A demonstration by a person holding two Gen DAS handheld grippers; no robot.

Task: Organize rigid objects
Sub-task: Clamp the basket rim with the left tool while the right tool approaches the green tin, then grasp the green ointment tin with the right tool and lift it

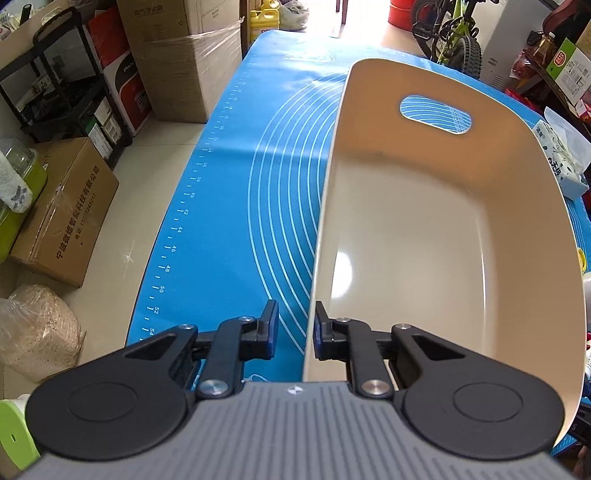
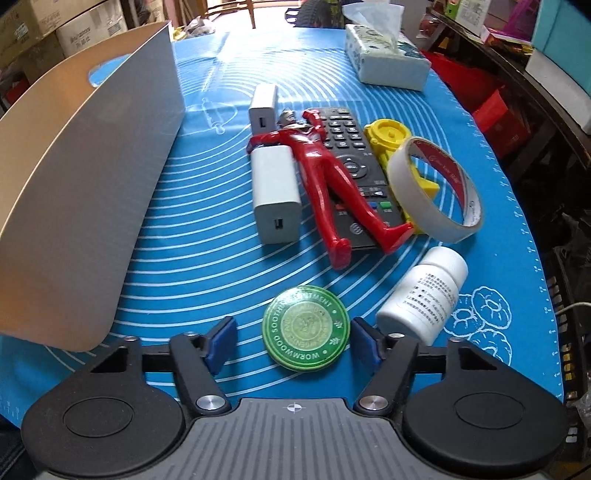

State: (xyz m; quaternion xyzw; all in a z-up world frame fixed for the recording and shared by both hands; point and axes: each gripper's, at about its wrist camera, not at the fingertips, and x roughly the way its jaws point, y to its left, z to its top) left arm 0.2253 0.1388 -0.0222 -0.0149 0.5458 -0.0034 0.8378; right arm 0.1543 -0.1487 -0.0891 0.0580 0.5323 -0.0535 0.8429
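A beige plastic bin [image 1: 424, 229] with a handle hole stands on the blue mat [image 1: 236, 206]. My left gripper [image 1: 295, 332] straddles the bin's near left wall: one finger lies inside against the wall, the other outside with a gap showing, so it is open. In the right wrist view, my right gripper [image 2: 294, 341] is open around a round green tin [image 2: 306, 326] lying flat on the mat; neither pad presses it. Beyond lie a white bottle [image 2: 424, 295], a red figure [image 2: 321, 177], a black remote [image 2: 351, 147], two white chargers [image 2: 275, 192], a tape roll [image 2: 417, 206] and a yellow toy [image 2: 388, 134].
The bin [image 2: 92, 177] stands left of the loose items. A tissue box [image 2: 388, 61] sits at the mat's far right. Cardboard boxes [image 1: 66, 214], a black rack [image 1: 62, 81] and a bicycle [image 1: 454, 33] surround the table. Shelves line the right side.
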